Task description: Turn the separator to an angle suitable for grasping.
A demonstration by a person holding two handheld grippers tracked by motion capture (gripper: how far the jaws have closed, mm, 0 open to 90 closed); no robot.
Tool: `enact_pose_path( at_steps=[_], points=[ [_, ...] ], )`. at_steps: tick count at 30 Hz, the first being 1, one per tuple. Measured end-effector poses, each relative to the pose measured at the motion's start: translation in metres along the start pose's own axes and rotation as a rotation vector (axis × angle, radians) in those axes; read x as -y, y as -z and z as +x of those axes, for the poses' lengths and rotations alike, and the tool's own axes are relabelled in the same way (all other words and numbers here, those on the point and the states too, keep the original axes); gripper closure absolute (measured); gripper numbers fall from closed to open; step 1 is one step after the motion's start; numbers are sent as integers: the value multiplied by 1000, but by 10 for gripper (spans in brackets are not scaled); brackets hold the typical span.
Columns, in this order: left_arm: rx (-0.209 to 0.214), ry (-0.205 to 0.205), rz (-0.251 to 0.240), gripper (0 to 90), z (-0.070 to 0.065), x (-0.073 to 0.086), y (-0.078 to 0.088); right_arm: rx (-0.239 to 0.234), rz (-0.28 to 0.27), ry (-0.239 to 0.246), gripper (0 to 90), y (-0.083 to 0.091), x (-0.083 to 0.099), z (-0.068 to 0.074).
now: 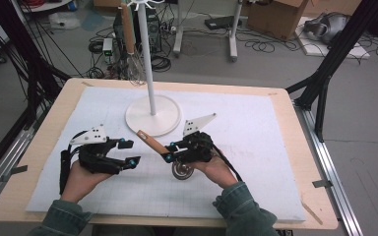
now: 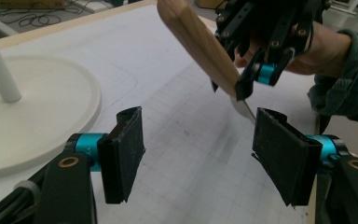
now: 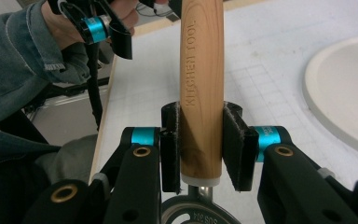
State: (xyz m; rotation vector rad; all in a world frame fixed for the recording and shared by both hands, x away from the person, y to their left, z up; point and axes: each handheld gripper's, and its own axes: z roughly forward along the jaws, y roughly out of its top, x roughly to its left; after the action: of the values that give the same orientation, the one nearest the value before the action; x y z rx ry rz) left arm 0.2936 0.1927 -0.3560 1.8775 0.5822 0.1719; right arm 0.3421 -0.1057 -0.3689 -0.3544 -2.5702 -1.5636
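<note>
- The right gripper [image 1: 169, 151] has its jaws clamped on the wooden handle [image 3: 201, 88] of a kitchen tool; the pads [image 3: 235, 144] press both sides of the handle near its metal end.
- In the high view the tool [image 1: 153, 142] sits at mid-table, just near of the stand base [image 1: 153, 115]. Its handle angles up and to the far left; its round metal head [image 1: 182, 171] hangs low beneath the gripper, close to the mat [image 1: 256, 142].
- The left gripper [image 1: 129, 152] is about half open and holds nothing. Its pads [image 2: 128, 154] stand apart with bare mat between them, and it sits left of the tool, pointing at it.
- A whisk [image 1: 133, 54] already hangs from the stand's top, at the far side.
- Judgement: the step in hand appears to be carrying the tool towards the stand for hanging, possibly with a hand-over to the left gripper.
- Next move calls for raising the handle end to hook height, keeping the grip firm so the heavy head does not swing, and clearing the pole [image 1: 147, 59] and the whisk.
- Whether the handle has a hanging loop cannot be told.
</note>
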Motion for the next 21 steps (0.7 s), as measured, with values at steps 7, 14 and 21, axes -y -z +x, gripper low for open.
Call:
enact_pose_path(
  at_steps=[7,14,21],
  points=[
    [29,2,-8,378,-2,-14,-7,6,-29,29,705,-8,-3,10],
    [27,3,-8,395,-2,-19,-7,18,-45,40,705,-8,-3,12],
    [41,19,-10,430,0,-23,-11,30,-68,50,705,-7,-5,13]
  ],
)
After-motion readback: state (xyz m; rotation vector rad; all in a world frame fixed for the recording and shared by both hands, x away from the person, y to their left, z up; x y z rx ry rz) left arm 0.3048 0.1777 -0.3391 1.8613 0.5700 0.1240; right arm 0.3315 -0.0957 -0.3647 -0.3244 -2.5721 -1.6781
